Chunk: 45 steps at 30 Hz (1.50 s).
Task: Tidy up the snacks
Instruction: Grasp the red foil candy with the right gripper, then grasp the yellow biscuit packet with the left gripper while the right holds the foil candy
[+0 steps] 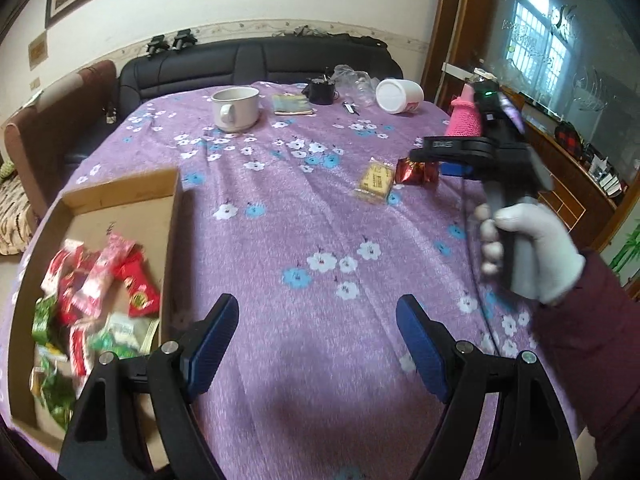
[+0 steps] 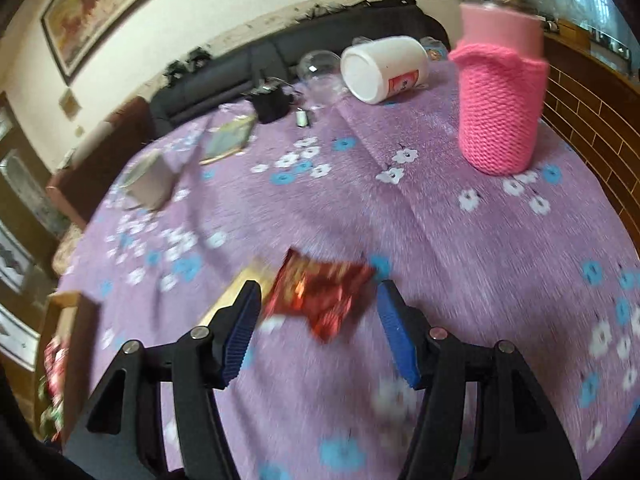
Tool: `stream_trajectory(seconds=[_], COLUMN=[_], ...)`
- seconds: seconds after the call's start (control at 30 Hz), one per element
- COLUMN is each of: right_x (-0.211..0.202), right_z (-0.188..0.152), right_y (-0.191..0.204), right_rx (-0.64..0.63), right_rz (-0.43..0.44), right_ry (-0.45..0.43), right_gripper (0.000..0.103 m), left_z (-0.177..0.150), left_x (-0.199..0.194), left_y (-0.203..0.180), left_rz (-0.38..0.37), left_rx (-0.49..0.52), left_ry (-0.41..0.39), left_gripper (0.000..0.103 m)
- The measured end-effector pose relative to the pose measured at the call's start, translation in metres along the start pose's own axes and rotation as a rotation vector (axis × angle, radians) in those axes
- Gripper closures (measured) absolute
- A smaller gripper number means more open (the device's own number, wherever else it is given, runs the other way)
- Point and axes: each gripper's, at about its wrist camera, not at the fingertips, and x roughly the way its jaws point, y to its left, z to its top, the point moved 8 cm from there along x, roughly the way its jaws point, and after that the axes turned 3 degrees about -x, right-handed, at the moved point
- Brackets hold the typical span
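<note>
- While the soft purple flowered cloth (image 1: pixel 304 216) covers the counter, a shiny, crinkly red snack packet (image 2: pixel 320 298) lies flat on it, its long side running left to right.
- Its spot is just past the right tool (image 2: pixel 316 320), whose blue ribbed fingers (image 2: pixel 240 328) stand apart and hold nothing.
- Only the left view shows the cardboard box (image 1: pixel 120 200) full of red and green packets, and a flat square yellow snack (image 1: pixel 375 182).
- The left tool (image 1: pixel 316 344) is wide and empty.
- Only the right view shows the pink knitted bottle cover (image 2: pixel 500 108) up close.
</note>
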Motion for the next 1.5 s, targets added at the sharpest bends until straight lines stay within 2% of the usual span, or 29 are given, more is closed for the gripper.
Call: stream_trajectory(seconds=[0.1,0.17,0.23,0.3,0.43,0.6,0.77,0.93,0.97,1.0,1.03,1.1,1.13,1.33,1.5], right_x=[0.015,0.016,0.012,0.005,-0.020,-0.044,-0.043,-0.046,-0.046,-0.046,-0.046,-0.046,-0.045,-0.048,-0.053], right_z=[0.002,-0.002,-0.009,-0.019,-0.045,-0.071,-0.066,-0.065,-0.064,-0.063,-0.062,-0.060,-0.060,-0.058,-0.056], right_y=[0.004,0.008,0.014,0.018,0.014,0.005,0.005,0.002,0.001,-0.001,-0.004,-0.010,-0.012,-0.012,-0.003], right_rx=[0.017,0.000,-0.051,-0.073,-0.076,-0.102,-0.073,-0.043,-0.032,-0.023,-0.013,0.012,0.022,0.054,0.037], right_rz=[0.035,0.052,0.043,0.062,0.088,0.080,0.145,0.186,0.193,0.197,0.199,0.205,0.210,0.268,0.303], right_ry=[0.020,0.029,0.030,0.048,0.079,0.055,0.051,0.053,0.051,0.050,0.048,0.047,0.048,0.039,0.015], right_gripper=[0.043,0.056,0.057,0.062,0.065,0.066,0.067,0.067,0.067,0.067,0.067,0.067,0.067,0.067,0.067], left_z=[0.013,0.022,0.031,0.041,0.051,0.064,0.078,0.088,0.088,0.087,0.087,0.090,0.091,0.084,0.073], left_x=[0.012,0.020,0.029,0.042,0.069,0.104,0.131,0.167,0.173,0.181,0.185,0.185,0.184,0.167,0.136], left_y=[-0.001,-0.004,-0.009,-0.017,-0.029,-0.044,-0.062,-0.076,-0.079,-0.084,-0.085,-0.089,-0.090,-0.081,-0.067], left_rz=[-0.033,-0.054,-0.064,-0.058,-0.059,-0.086,-0.084,-0.042,-0.038,-0.036,-0.032,-0.022,-0.021,-0.047,-0.070], left_rx=[-0.006,-0.008,0.008,0.052,0.102,0.105,0.122,0.189,0.204,0.228,0.243,0.268,0.271,0.212,0.173], left_ry=[0.023,0.039,0.047,0.058,0.095,0.129,0.132,0.154,0.164,0.181,0.187,0.178,0.175,0.165,0.129], left_gripper=[0.022,0.022,0.022,0.022,0.022,0.024,0.024,0.024,0.029,0.042,0.044,0.064,0.067,0.069,0.070])
